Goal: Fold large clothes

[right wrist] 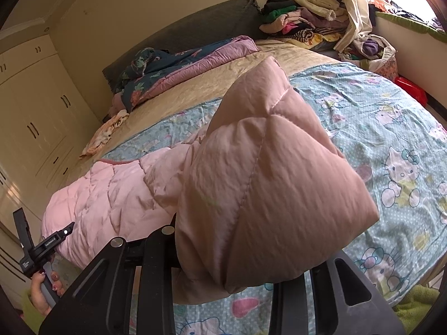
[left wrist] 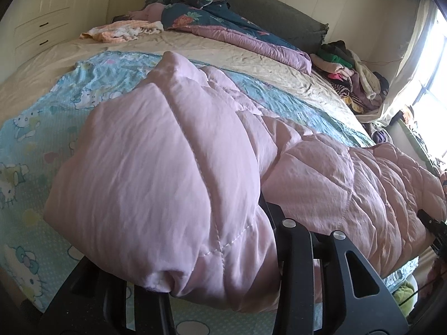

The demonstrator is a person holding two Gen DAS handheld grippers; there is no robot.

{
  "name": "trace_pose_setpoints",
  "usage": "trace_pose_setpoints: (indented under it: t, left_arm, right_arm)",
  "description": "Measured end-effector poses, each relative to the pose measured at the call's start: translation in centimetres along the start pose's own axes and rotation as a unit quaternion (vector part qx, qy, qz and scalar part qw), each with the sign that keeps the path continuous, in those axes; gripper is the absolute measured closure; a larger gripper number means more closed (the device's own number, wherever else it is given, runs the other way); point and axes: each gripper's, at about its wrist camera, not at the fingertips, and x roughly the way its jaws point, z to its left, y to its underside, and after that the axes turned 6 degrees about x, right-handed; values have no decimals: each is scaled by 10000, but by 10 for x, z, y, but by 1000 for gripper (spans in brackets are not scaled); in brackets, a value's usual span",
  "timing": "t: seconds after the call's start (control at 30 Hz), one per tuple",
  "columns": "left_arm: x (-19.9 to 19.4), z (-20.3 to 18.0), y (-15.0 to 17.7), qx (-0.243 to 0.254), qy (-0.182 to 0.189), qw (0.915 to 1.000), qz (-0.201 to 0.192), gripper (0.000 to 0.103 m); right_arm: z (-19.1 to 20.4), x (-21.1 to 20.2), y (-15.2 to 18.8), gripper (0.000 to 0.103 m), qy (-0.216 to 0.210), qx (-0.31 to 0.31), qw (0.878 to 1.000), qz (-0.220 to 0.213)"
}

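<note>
A pink quilted coat [left wrist: 321, 173] lies across a blue cartoon-print sheet [left wrist: 42, 117] on the bed. In the left wrist view, my left gripper [left wrist: 212, 251] is shut on one bunched end of the coat, which bulges up over the fingers and hides their tips. The right wrist view shows my right gripper [right wrist: 237, 251] shut on the other end of the coat [right wrist: 117, 189], puffed up the same way. Each gripper shows at the edge of the other's view: the right gripper [left wrist: 430, 220], and the left gripper [right wrist: 64, 231] held by a hand [right wrist: 42, 287].
A floral and mauve quilt [left wrist: 223, 25] lies bunched by the dark headboard [left wrist: 279, 8]. Loose clothes are piled [right wrist: 301, 19] at the far bed corner near the window. A small peach garment [left wrist: 120, 30] lies on the beige sheet. White wardrobes [right wrist: 33, 106] stand beside the bed.
</note>
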Motion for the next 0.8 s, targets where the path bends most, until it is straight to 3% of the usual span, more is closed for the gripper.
trace_pose_setpoints:
  t: [0.5,0.8]
  left_arm:
    - [9,-2,4,-105,-46,9999,66,69]
    - [12,-6,5,-135,-116,9998,90,68]
  right_arm:
    - [-4,30,-11,71,255,29,9989,385]
    - [-10,44,-5,59,404,130,9976,548]
